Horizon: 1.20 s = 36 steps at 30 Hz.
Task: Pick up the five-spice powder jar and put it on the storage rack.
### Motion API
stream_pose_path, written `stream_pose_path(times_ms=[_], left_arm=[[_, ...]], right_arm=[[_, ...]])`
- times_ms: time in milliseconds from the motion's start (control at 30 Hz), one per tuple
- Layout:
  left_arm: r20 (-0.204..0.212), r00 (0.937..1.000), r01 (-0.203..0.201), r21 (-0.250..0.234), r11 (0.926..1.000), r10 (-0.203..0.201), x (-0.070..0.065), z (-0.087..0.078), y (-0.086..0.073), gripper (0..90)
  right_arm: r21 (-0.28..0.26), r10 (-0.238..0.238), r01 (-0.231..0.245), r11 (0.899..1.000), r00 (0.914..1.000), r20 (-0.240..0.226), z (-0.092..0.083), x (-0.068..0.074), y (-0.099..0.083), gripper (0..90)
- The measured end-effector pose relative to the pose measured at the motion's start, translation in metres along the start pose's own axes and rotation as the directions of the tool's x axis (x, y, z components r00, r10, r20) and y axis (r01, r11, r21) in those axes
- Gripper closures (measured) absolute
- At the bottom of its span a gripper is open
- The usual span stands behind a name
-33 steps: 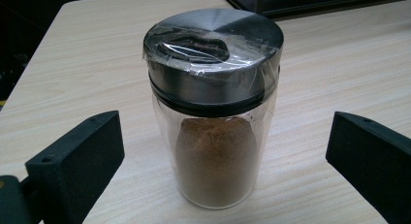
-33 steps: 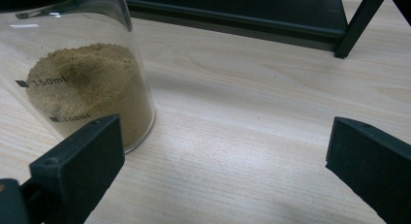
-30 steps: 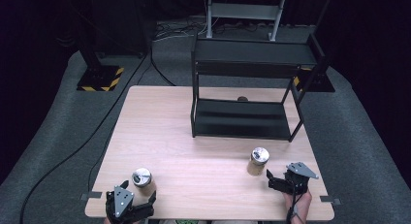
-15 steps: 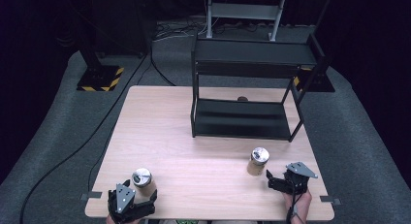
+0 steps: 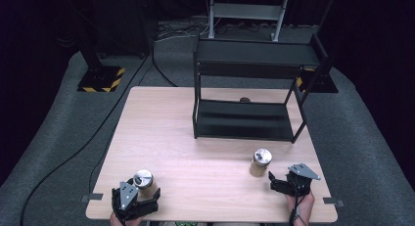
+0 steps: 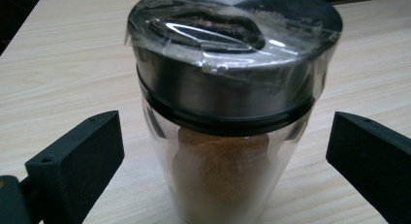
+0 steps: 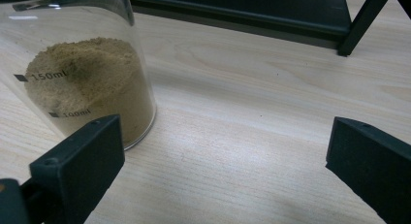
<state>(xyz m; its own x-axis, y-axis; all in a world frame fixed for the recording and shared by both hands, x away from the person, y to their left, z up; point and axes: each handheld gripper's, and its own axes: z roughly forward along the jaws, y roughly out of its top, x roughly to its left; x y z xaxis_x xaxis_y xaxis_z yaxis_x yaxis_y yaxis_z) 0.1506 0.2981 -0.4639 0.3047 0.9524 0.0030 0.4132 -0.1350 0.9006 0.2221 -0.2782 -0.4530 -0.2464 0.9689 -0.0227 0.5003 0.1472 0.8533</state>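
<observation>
Two glass spice jars with steel lids stand on the wooden table (image 5: 195, 152). The left jar (image 5: 143, 180) (image 6: 228, 117), holding brown powder, sits near the front left edge between the jaws of my left gripper (image 5: 142, 195) (image 6: 223, 170), which is open around it without touching. The right jar (image 5: 260, 162) (image 7: 87, 78), with tan powder and volume marks, stands front right. My right gripper (image 5: 275, 183) (image 7: 223, 170) is open just right of and in front of that jar, its jaws holding nothing.
A black two-tier metal shelf (image 5: 249, 84) (image 7: 271, 15) stands on the far half of the table, its lower tray bare. A small dark round thing (image 5: 244, 100) lies behind it. Grey carpet, cables and a striped stand base (image 5: 100, 81) surround the table.
My left gripper has edged forward so the jar now sits between its jaws. The right gripper has barely moved.
</observation>
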Motion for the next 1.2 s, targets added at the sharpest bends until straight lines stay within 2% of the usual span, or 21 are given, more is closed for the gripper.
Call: stream_pose_path(times_ms=[733,900,1200], left_arm=[[0.000,0.9996,0.028,0.017,0.9995,-0.028,0.002,0.009,0.001,0.4],[0.011,0.9996,0.024,0.007,0.9997,-0.025,0.004,0.008,-0.003,9.8],[-0.010,0.9990,0.043,-0.005,0.9991,-0.043,0.002,0.010,-0.009,22.8]], right_arm=[[0.001,-0.003,0.003,1.000,1.0000,0.001,0.000,0.001,0.000,0.0],[0.001,-0.006,0.006,1.000,1.0000,0.005,0.000,0.002,0.000,0.0],[-0.001,-0.012,0.012,1.000,0.9999,0.005,0.000,0.002,0.000,0.0]])
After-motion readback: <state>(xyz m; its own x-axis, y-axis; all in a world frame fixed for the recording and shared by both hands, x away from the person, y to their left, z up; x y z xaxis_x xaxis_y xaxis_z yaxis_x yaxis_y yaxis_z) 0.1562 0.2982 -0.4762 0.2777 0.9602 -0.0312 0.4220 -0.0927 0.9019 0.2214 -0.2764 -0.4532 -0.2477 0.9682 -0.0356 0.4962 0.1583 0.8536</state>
